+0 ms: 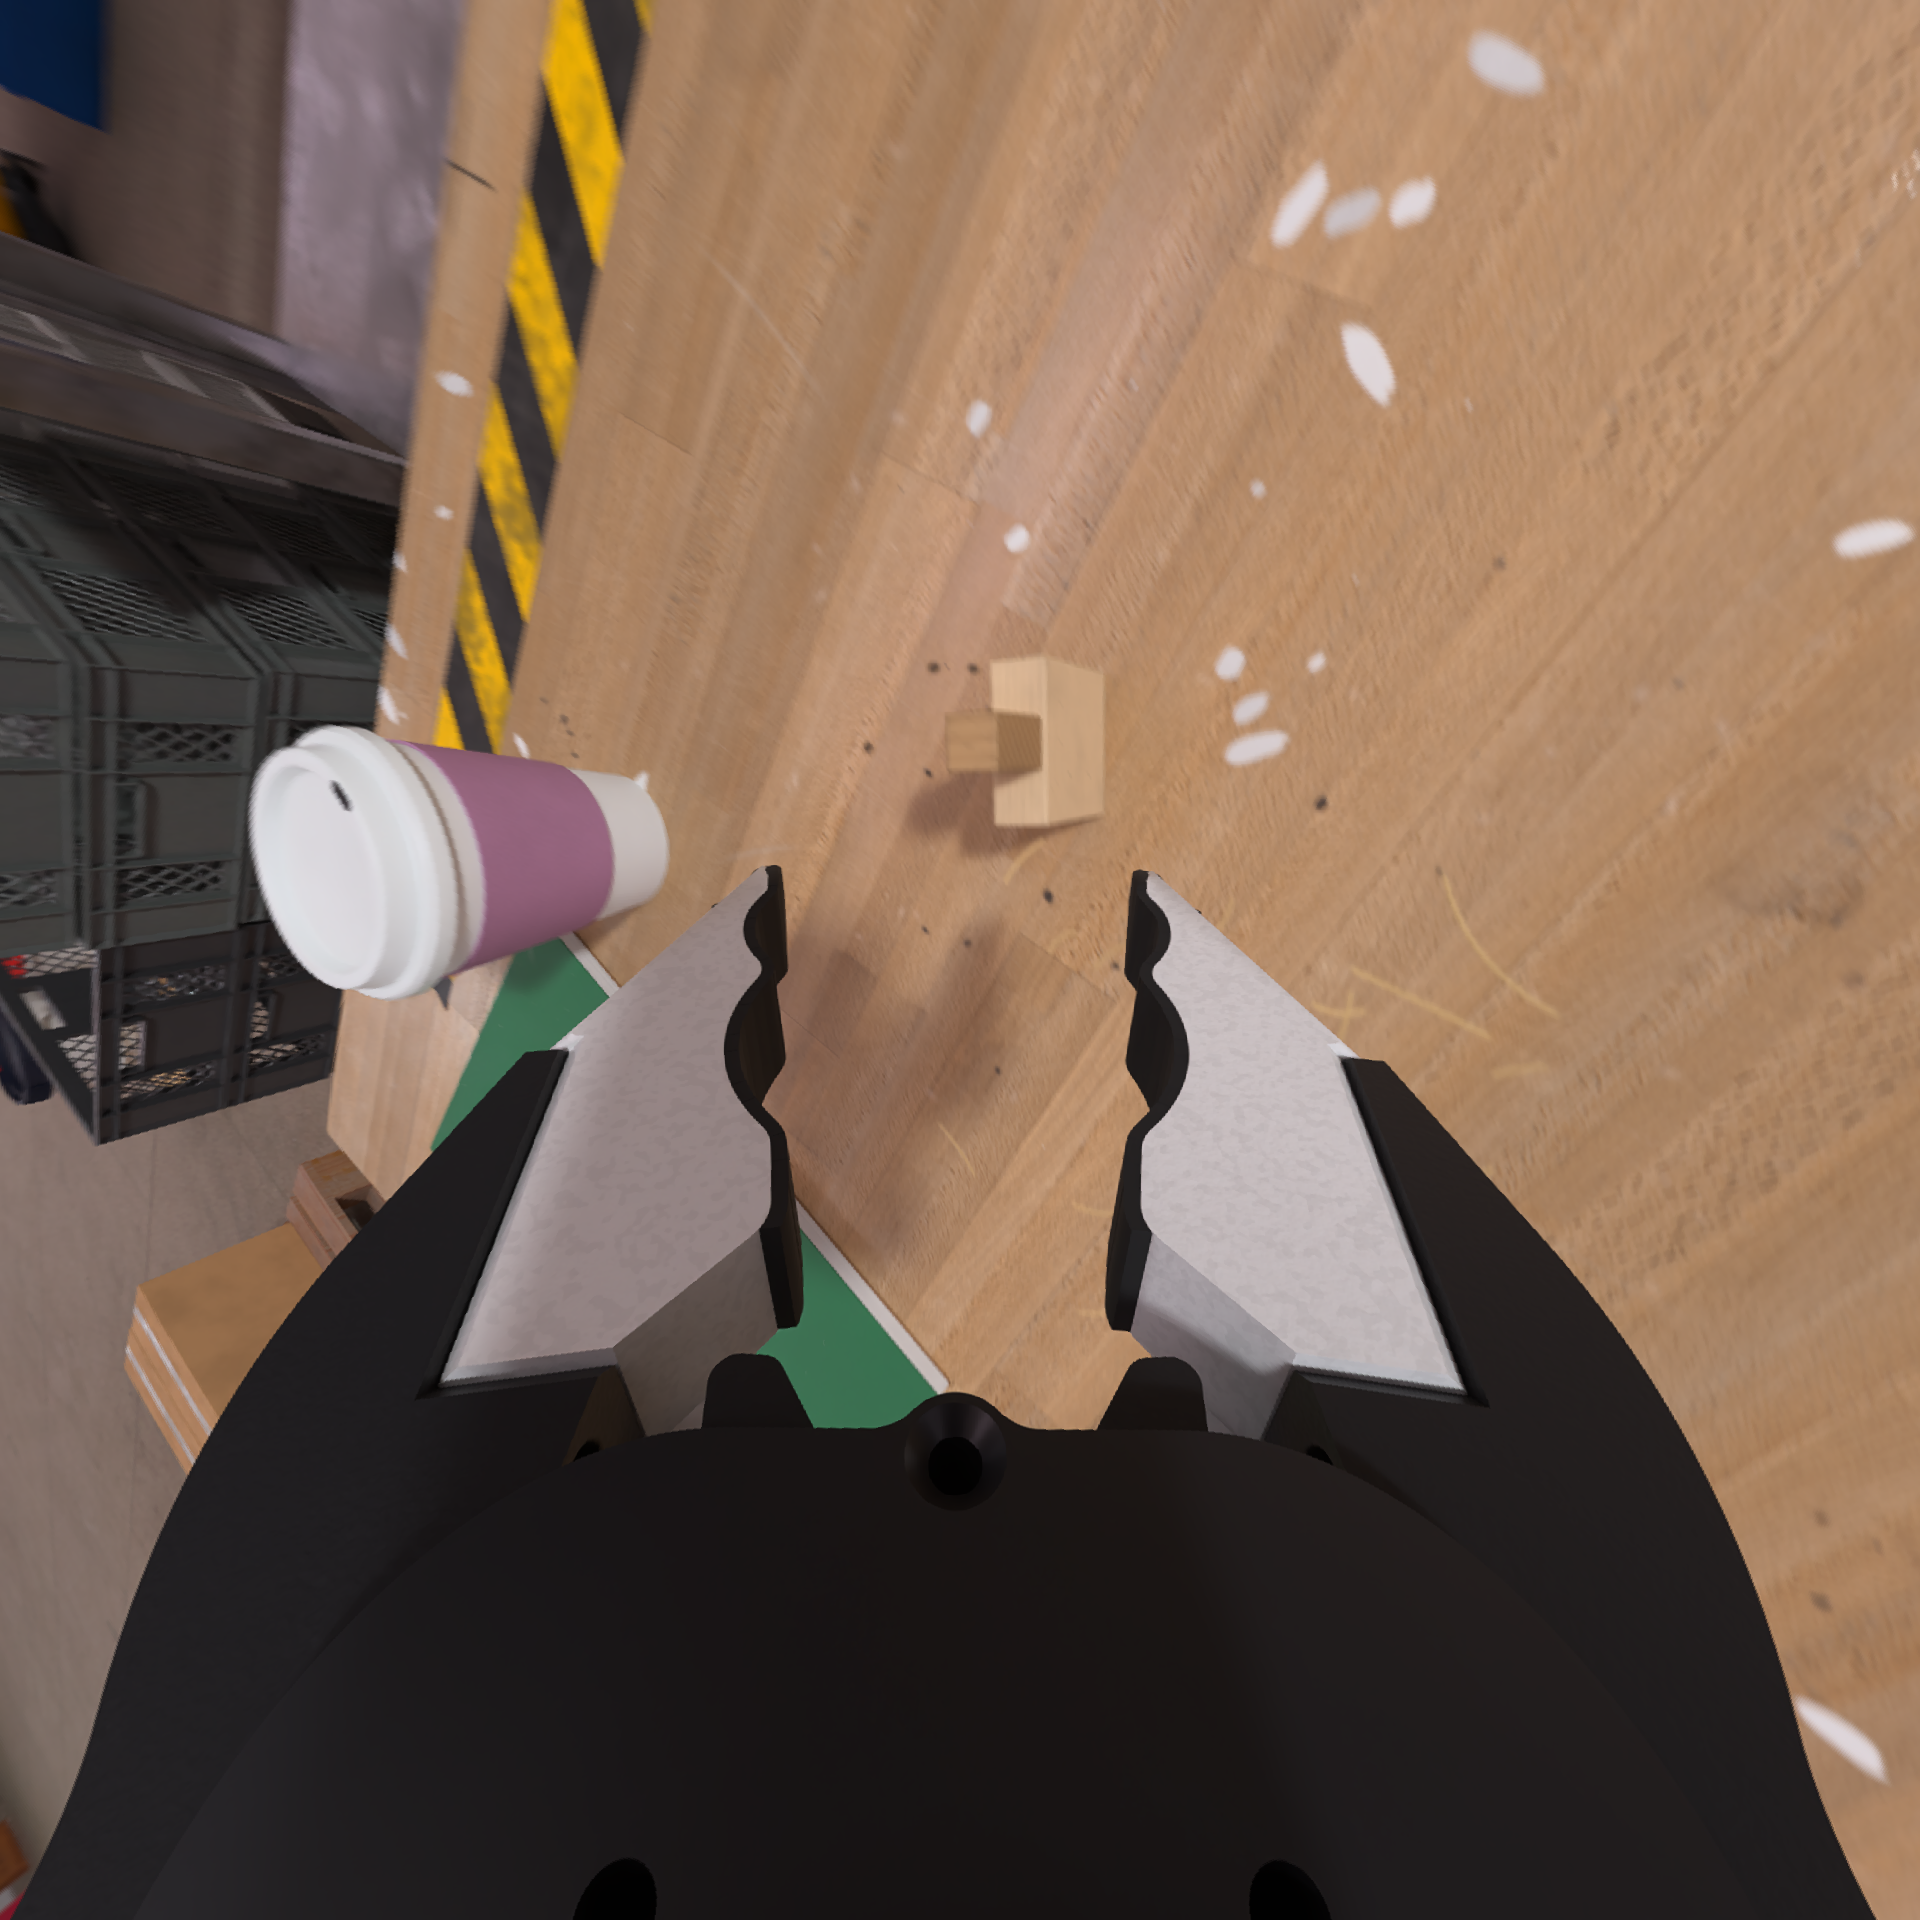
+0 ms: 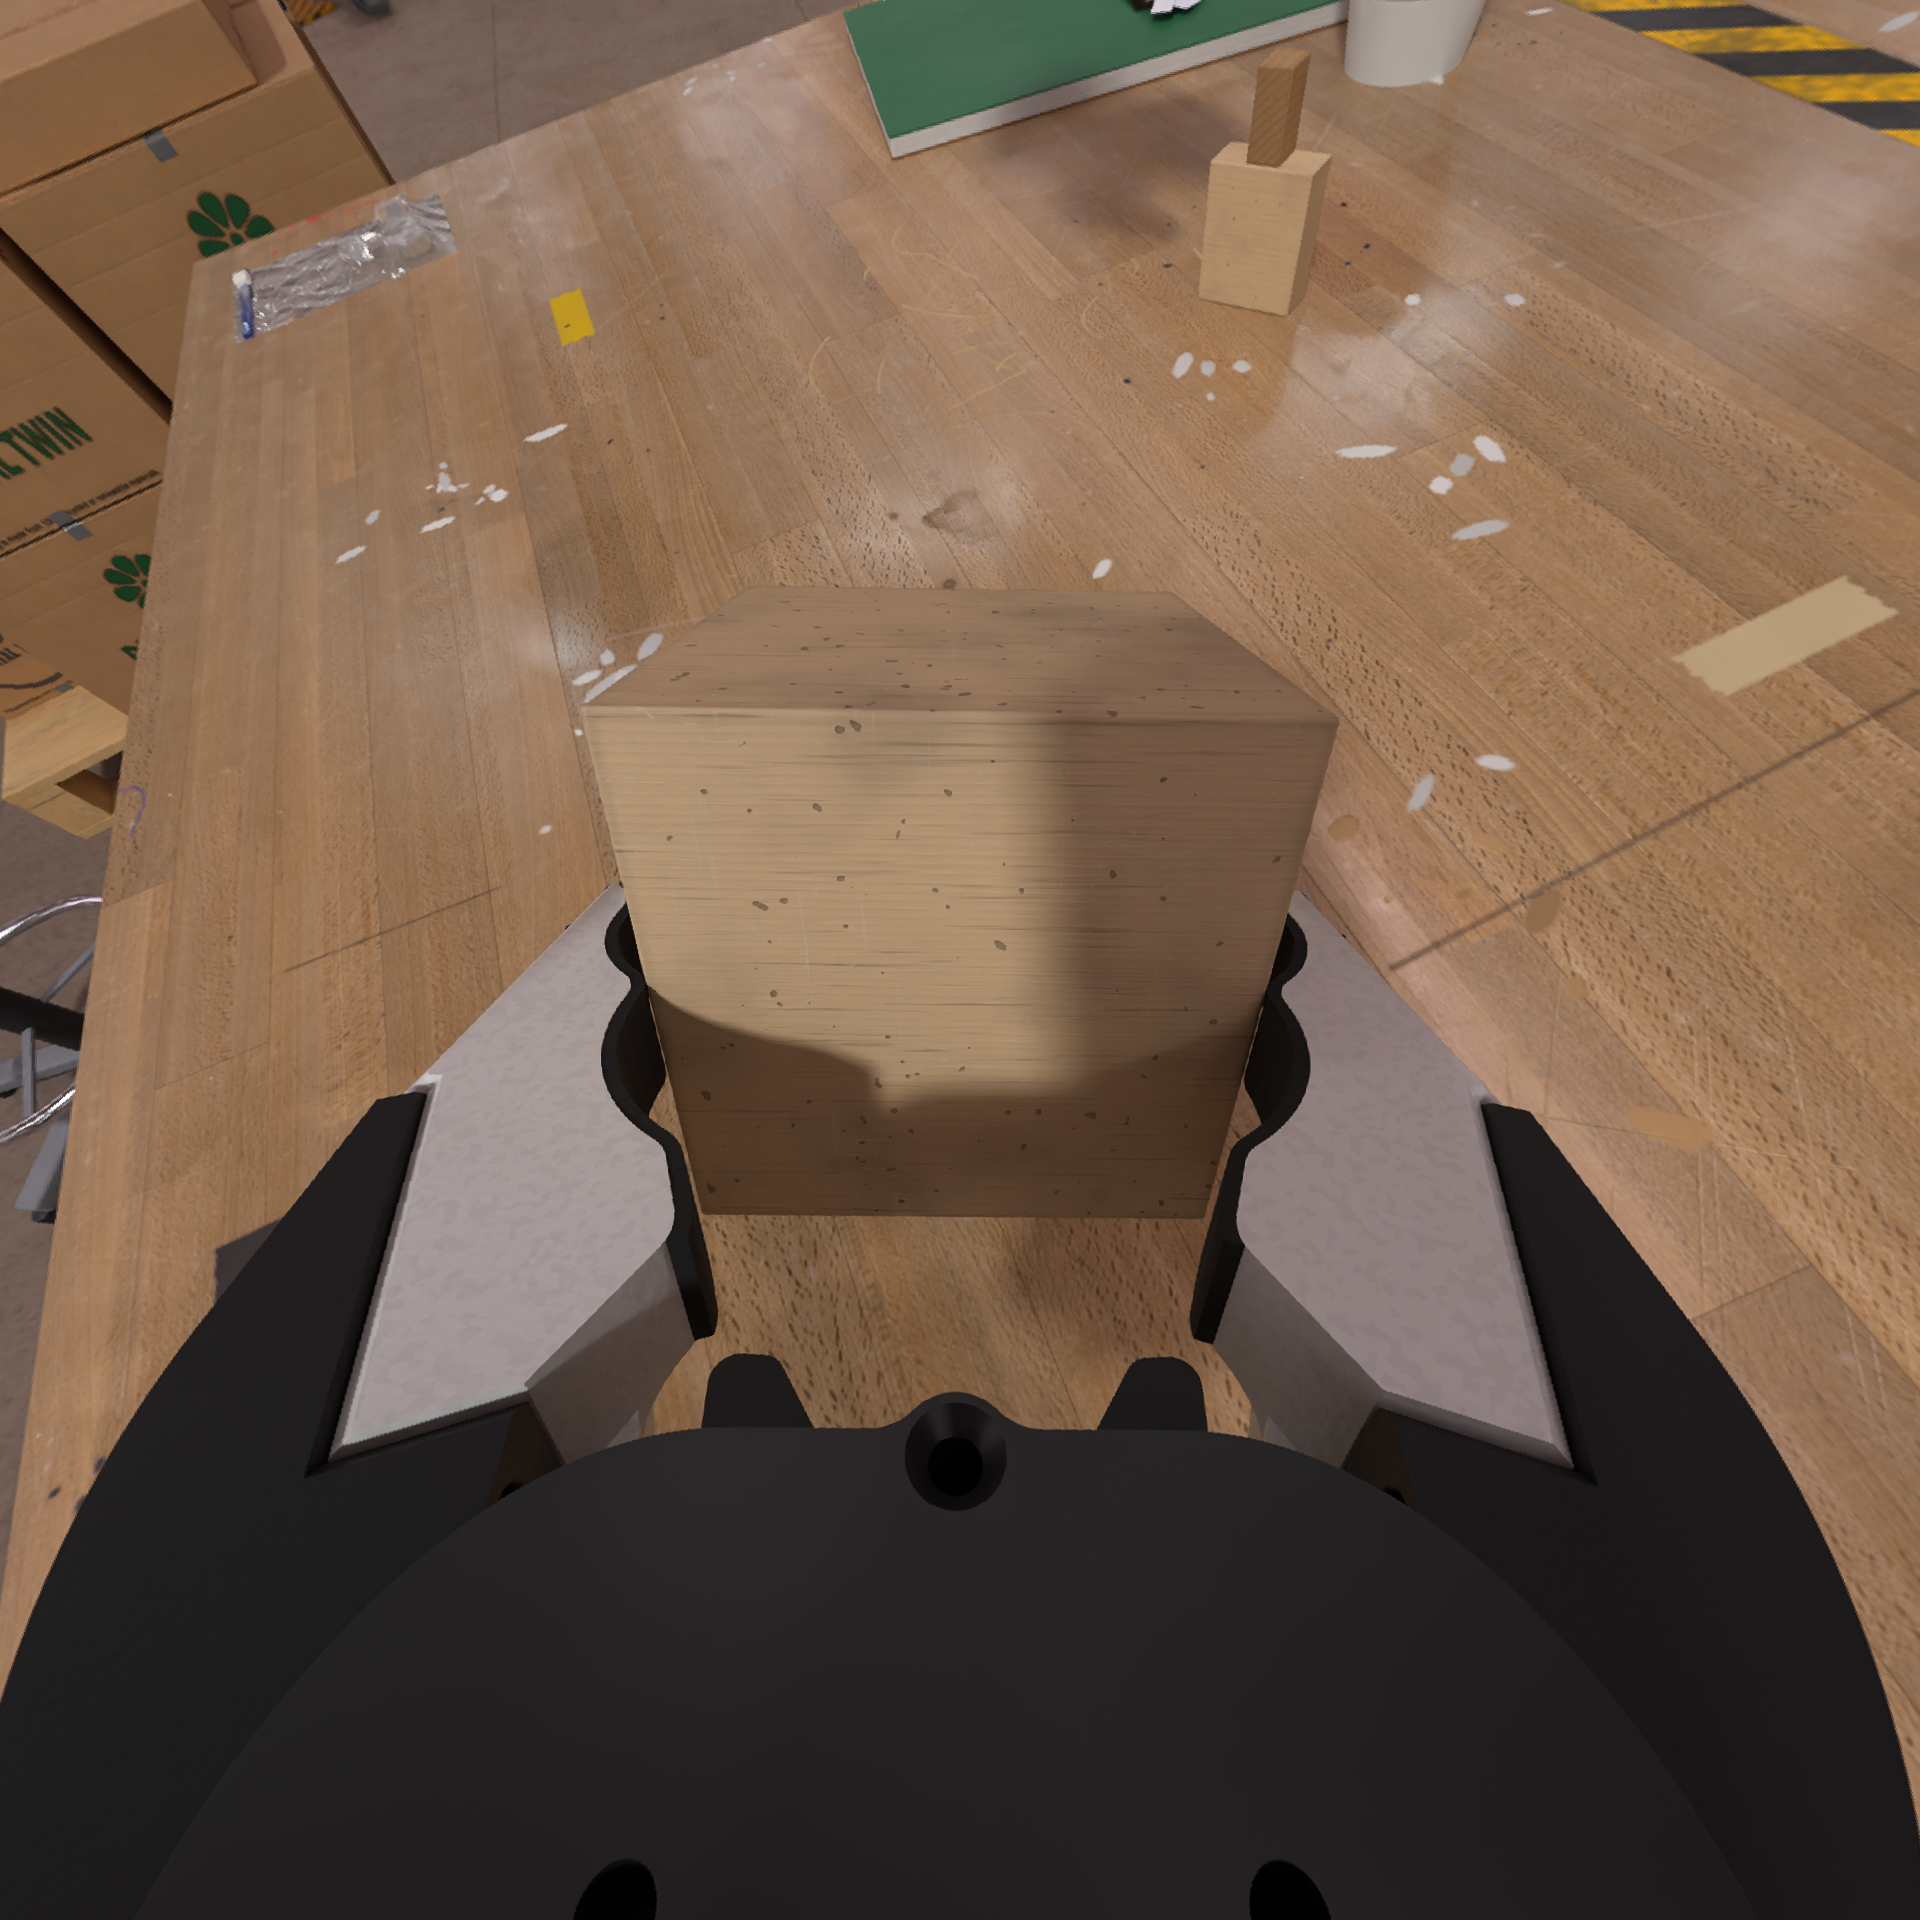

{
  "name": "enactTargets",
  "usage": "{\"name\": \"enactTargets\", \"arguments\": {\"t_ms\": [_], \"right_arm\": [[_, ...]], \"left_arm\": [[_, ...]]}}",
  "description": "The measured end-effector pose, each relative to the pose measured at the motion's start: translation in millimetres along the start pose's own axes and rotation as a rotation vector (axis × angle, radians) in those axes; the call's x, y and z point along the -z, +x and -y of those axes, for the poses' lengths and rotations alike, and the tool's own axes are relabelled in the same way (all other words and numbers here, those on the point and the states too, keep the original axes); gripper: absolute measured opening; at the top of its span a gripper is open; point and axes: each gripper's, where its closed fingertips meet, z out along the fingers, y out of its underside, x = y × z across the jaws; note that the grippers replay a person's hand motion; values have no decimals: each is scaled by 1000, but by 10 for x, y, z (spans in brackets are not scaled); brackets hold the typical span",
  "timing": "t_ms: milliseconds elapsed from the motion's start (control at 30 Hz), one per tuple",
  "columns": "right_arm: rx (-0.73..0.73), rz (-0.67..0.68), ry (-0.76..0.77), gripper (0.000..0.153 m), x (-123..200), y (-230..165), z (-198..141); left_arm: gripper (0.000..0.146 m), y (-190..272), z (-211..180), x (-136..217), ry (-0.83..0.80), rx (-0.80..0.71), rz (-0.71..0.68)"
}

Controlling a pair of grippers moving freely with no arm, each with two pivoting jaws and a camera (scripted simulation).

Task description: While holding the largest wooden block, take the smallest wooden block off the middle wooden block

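Note:
My right gripper (image 2: 956,935) is shut on the largest wooden block (image 2: 956,831), a speckled brown cube clamped between both fingers. I cannot tell whether it rests on the table or hangs just above it. Far ahead to the right stands the pale middle block (image 2: 1257,234) with the smallest block (image 2: 1278,109) upright on its top. In the left wrist view, which is rolled sideways, my left gripper (image 1: 956,894) is open and empty. It is a short way from the middle block (image 1: 1049,769) and the smallest block (image 1: 971,743) on it, touching neither.
A white paper cup with a purple sleeve (image 1: 447,857) stands near my left gripper's left finger, beside a green mat (image 1: 842,1340). Yellow-black hazard tape (image 1: 540,364) marks the table edge, with dark crates (image 1: 156,727) beyond. Cardboard boxes (image 2: 104,208) and a plastic wrapper (image 2: 343,260) sit at the far left.

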Motion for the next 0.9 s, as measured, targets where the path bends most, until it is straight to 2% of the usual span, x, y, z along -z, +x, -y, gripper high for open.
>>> {"name": "enactTargets", "arguments": {"t_ms": [167, 333, 433, 567, 700, 900], "right_arm": [[-8, 25, -2, 116, -32, -28, -18], [2, 48, -23, 116, -83, -86, -53], [2, 49, -26, 116, -85, -85, -60], [-12, 48, -20, 116, -72, -55, -64], [-22, 59, -22, 116, -81, -57, -79], [-27, 78, -25, 116, -96, -71, -99]], "left_arm": [[79, 78, -192, -83, -97, -85, -58], [84, 44, -167, -258, -165, -215, -54], [89, 68, -159, -376, -213, -287, -98], [83, 209, -191, -495, -257, -321, -227], [77, 301, -249, -599, -318, -277, -339], [82, 322, -230, -659, -295, -133, -493]]}}
